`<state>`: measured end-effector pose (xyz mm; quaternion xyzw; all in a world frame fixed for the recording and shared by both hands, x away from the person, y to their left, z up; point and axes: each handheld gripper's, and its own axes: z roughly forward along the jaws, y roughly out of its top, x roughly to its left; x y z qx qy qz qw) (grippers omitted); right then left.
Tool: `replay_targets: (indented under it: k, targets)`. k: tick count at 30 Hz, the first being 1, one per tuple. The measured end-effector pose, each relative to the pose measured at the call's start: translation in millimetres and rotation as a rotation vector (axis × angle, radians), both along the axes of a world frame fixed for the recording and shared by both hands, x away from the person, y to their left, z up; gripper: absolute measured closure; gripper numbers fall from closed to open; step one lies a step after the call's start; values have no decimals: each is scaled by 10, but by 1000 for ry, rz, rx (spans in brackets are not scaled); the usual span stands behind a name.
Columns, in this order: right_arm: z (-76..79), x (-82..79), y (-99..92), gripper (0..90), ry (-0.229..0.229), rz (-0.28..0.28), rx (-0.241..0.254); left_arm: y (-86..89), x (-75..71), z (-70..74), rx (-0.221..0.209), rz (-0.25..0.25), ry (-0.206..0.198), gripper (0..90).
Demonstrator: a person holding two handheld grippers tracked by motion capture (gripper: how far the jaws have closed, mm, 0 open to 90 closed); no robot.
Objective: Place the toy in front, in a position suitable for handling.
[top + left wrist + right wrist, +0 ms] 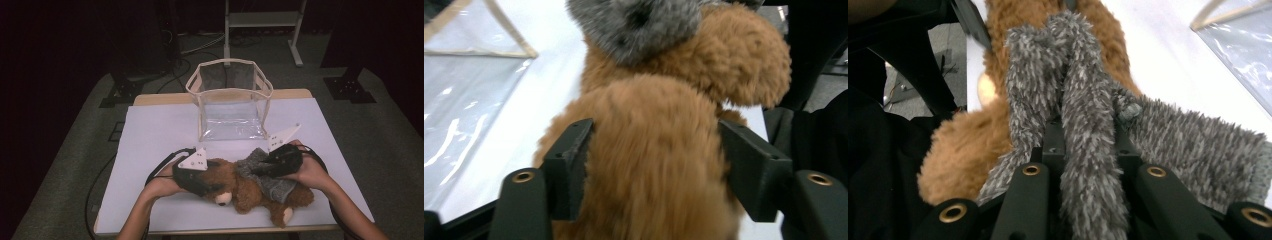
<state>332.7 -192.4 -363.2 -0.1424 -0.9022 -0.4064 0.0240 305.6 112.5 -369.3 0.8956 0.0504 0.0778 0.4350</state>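
The teddy bear [250,187] lies at the table's [150,130] near edge. The right gripper [1088,145] pinches its grey sweater [1083,100] tightly; the left gripper [656,165] straddles the furry head, pads touching it. The high view adds the clear bag [230,100] behind.

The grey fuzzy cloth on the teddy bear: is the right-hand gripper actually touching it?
Touching. In the right gripper view the right gripper has its jaws pinched shut on a fold of the grey cloth over the teddy bear.
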Motion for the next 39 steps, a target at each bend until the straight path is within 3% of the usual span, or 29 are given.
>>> replay_targets:
  k: [3, 6, 8, 11, 17, 20, 22, 26, 29, 31, 35, 39]
  targets:
    - [-16, -34, -97, 748, -3, -20, 3, 111, 10, 28, -7, 40, 22, 274]
    - [-11, -45, -144, 747, -10, -33, 0, 202, 53, -44, -14, 70, 56, 261]
    - [-8, -49, -151, 747, -11, -37, -2, 232, 76, -112, -47, 68, 72, 328]
    - [30, -50, -135, 746, -4, -32, -16, 209, 84, -161, -63, 61, 68, 414]
    - [418, 25, -86, 746, -62, -16, -30, 110, 89, -129, -53, 47, 24, 467]
    - [614, 66, 80, 745, -81, 11, -19, 64, 87, -112, -35, 33, 5, 470]
    - [654, 91, 255, 744, -91, 35, -36, 47, 77, -112, -35, 30, 3, 470]
    - [492, 148, 537, 744, -71, 80, -106, 66, 67, -120, -30, 33, -3, 468]
    - [309, 146, 531, 744, -48, 75, -153, 76, 72, -128, -26, 37, 0, 468]
    - [240, 117, 428, 744, -31, 61, -143, 73, 70, -134, -37, 30, 2, 468]
    - [262, 36, 296, 743, -41, 48, -132, 35, 54, -121, -32, 20, -9, 474]
    - [359, 36, 427, 742, -70, 70, -129, 26, 43, -114, -25, 25, -19, 476]
